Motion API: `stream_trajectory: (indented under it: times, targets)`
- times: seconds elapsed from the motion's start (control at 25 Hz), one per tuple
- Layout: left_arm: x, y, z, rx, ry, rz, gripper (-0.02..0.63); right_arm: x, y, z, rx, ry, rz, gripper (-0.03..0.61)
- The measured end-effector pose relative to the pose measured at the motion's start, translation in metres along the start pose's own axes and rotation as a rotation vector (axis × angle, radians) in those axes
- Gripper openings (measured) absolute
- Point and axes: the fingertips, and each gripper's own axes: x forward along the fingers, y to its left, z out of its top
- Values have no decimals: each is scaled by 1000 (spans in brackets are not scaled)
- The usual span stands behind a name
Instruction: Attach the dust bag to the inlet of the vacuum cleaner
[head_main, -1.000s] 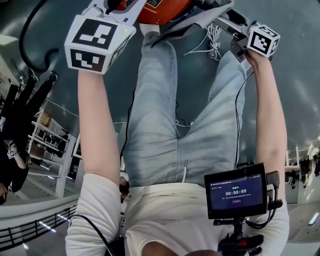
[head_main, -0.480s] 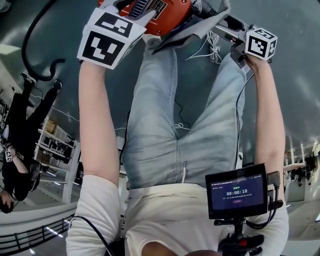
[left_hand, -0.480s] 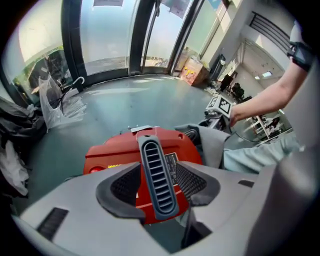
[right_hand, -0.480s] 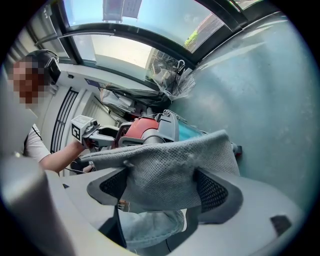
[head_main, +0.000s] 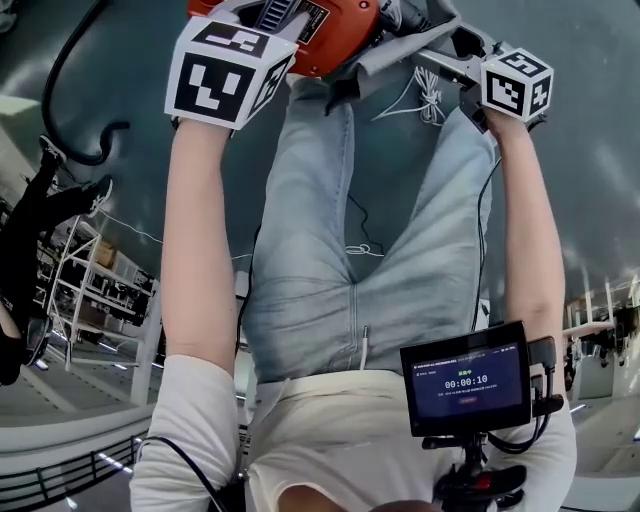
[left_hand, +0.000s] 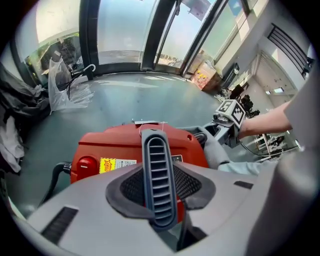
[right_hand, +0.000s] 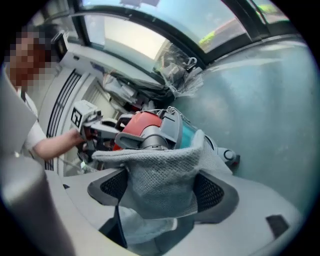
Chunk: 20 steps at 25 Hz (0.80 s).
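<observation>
step in hand: bringing the bag to the machine, not yet attaching. landmark for all places = the vacuum cleaner (left_hand: 125, 147), red body, lying on the grey floor.

left gripper (left_hand: 162, 187): comes at the vacuum cleaner from above. a dark ribbed handle (left_hand: 158, 165) on top of the vacuum cleaner stands between its pads. the jaws have just been closing, and the pads now sit against both sides of the handle, so i read this as a clamp on it. judgement: this hand is steadying the body.

right gripper (right_hand: 162, 190): jaws set wide and clamped on the dust bag (right_hand: 165, 165), grey mesh cloth bunched between the pads, loose cloth hanging below them. the bag is held at the end of the vacuum cleaner away from the left gripper, just in front of a round grey fitting (right_hand: 152, 141) beside a teal part (right_hand: 188, 135). i cannot tell if the bag touches the fitting. i take the fitting for the inlet, but that is not certain from here.

bag opening/collar: not seen in any view, cloth only.

head view: both arms reach out to the vacuum cleaner, left gripper cube over the red body, bag at its right side.

next move calls for (judgement):
- find the bag's mouth and turn it to face the fitting
- keep the left clamp firm so the body does not roll or slide
- push the mouth squarely over the fitting; loose cloth may fold in the way
</observation>
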Motion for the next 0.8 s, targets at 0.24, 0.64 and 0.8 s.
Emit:
stream_trajectory:
  times: [0.24,0.64,0.8]
  targets:
    - [0,-7,2,3,-8,2,130,0,-3,6,427,-104,228,415]
    - [-3,-10,5,16,-8,0,130,13,10,4,-110,167,150,414]
    - [-3,-9,5,12,-25,0,130,18,17,8,-32,231,205,414]
